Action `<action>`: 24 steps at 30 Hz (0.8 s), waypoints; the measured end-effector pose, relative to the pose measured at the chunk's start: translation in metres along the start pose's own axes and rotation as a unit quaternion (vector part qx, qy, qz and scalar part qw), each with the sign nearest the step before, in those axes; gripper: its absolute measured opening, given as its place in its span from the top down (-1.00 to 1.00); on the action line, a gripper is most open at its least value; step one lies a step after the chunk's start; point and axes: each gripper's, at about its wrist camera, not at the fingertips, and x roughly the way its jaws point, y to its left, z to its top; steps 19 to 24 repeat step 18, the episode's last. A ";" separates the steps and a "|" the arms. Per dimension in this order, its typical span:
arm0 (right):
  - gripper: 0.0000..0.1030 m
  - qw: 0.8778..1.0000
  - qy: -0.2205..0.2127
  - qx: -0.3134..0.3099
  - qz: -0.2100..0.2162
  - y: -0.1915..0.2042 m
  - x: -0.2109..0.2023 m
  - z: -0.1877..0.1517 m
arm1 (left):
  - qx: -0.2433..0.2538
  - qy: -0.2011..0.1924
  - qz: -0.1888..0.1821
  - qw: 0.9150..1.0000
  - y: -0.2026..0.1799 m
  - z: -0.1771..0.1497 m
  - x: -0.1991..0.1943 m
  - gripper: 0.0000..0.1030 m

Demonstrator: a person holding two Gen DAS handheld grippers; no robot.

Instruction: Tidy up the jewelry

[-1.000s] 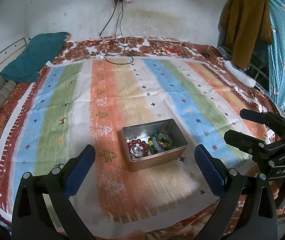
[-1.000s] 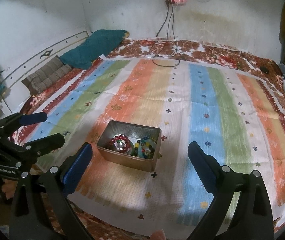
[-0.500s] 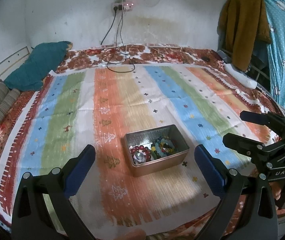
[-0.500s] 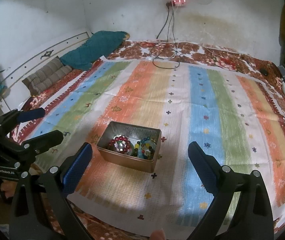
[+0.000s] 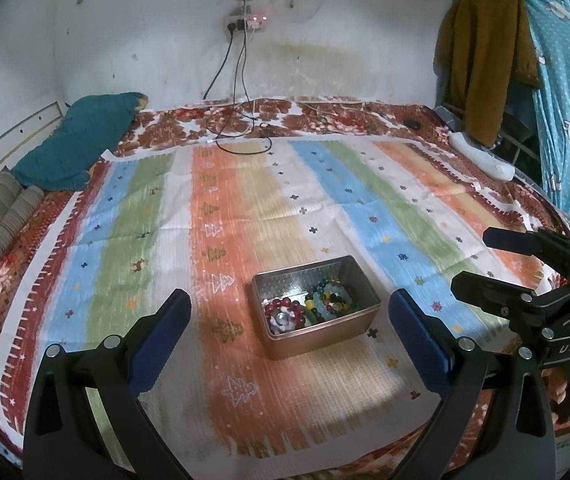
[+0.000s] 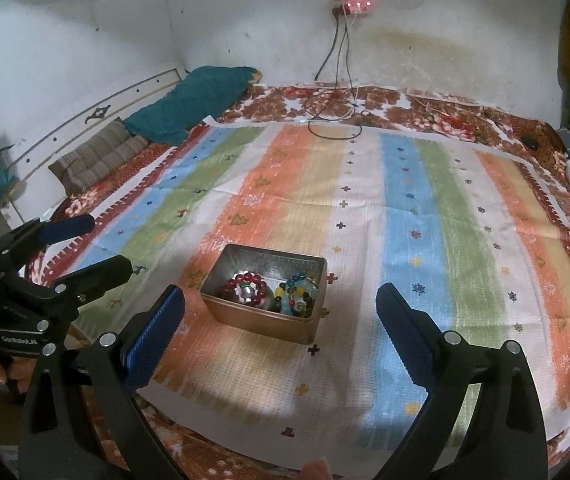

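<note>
left wrist: tin (image 5: 317, 330) long axis runs left-right; both hand-held grippers (image 5: 287, 320) (image 6: 281, 312) wide.

Beaded bracelets (image 5: 312, 309) inside metal tin (image 5: 317, 332)

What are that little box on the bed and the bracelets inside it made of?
The box looks like thin metal: a coppery outside and a shiny, reflective silver inside. The dark red bracelet and the multicoloured bracelet are round glossy beads, perhaps glass, stone or plastic; the look cannot settle which.
</note>
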 end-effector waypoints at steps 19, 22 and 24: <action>-0.89 1.000 -0.002 -0.003 -0.004 0.001 -0.001 0.000 | 0.000 0.007 0.003 1.000 0.002 0.003 0.000 -0.89; -0.89 1.000 -0.002 -0.003 -0.004 0.001 -0.001 0.000 | 0.000 0.007 0.003 1.000 0.002 0.003 0.000 -0.89; -0.89 1.000 -0.002 -0.003 -0.004 0.001 -0.001 0.000 | 0.000 0.007 0.003 1.000 0.002 0.003 0.000 -0.89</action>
